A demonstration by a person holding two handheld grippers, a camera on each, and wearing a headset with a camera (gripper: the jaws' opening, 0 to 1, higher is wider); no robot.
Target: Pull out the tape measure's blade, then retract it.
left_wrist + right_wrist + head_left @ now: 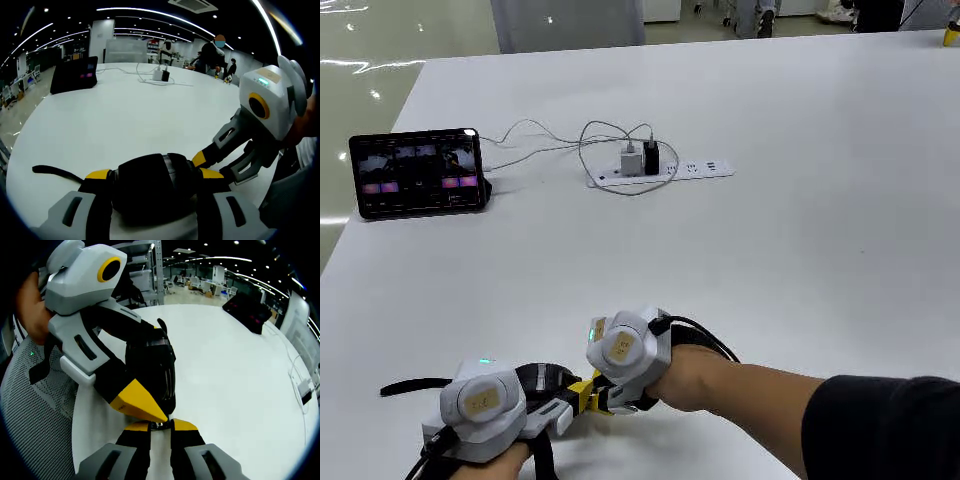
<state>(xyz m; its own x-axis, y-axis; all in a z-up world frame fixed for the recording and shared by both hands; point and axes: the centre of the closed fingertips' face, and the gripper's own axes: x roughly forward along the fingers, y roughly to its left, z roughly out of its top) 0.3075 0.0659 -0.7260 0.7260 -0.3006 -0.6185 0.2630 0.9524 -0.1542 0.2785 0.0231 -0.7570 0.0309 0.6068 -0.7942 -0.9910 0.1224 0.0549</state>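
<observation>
The tape measure (152, 187) sits at the near edge of the bench (770, 200), toward its left side. It is clamped across its black case by the left gripper (152, 175). That hold looks meant to anchor the case so the other side can draw against it. The fingers (97, 174) are spread just as wide as the case and press on both its flanks. A black strap (55, 172) trails from it over the bench toward the left edge.

The right gripper (161, 426) faces the case head-on, at the slot. Its fingers (137, 426) are nearly together and seem to pinch the end of the blade (162, 424), though that bit is small and hard to read. The blade seems barely drawn, so the pull is probably about to start.
</observation>
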